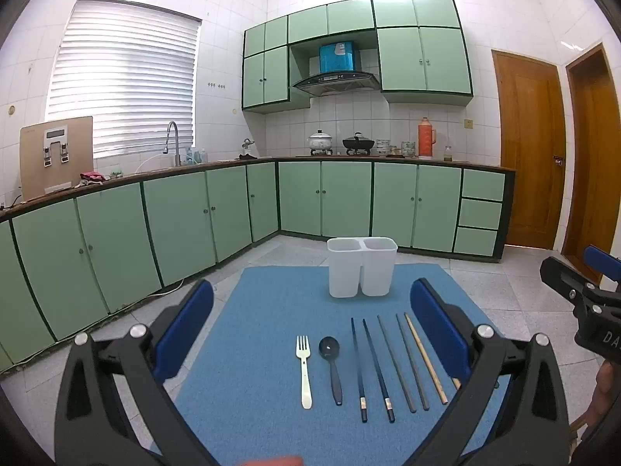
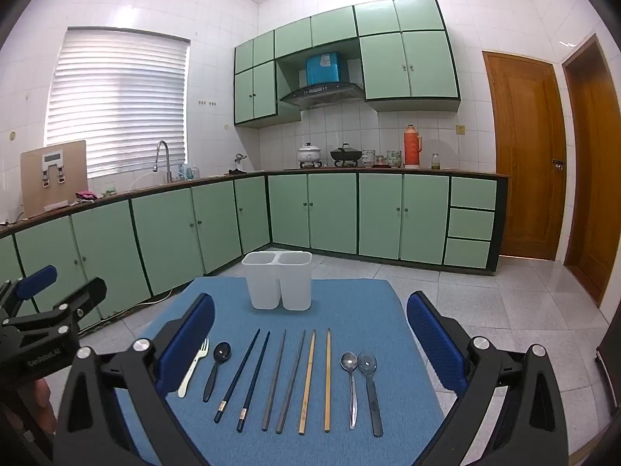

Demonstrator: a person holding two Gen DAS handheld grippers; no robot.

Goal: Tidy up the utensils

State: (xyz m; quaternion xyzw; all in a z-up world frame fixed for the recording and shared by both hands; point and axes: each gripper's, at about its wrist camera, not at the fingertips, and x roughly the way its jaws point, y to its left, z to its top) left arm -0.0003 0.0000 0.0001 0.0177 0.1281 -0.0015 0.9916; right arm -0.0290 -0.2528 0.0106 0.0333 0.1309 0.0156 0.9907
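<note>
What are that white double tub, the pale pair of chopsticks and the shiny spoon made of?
White double tub: probably plastic, matte and slightly translucent with rounded moulded corners.
Pale chopsticks: look like bamboo or light wood, with a tan, dull, unpainted surface.
Shiny spoon: likely stainless steel, its bowl giving mirror-like glints.
All lie on a blue mat that seems to be fabric or felt.

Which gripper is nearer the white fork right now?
Left. The white fork lies centred ahead of the open left gripper. From the right gripper, also open, the fork sits at its left finger, toward the row's far left end.
</note>
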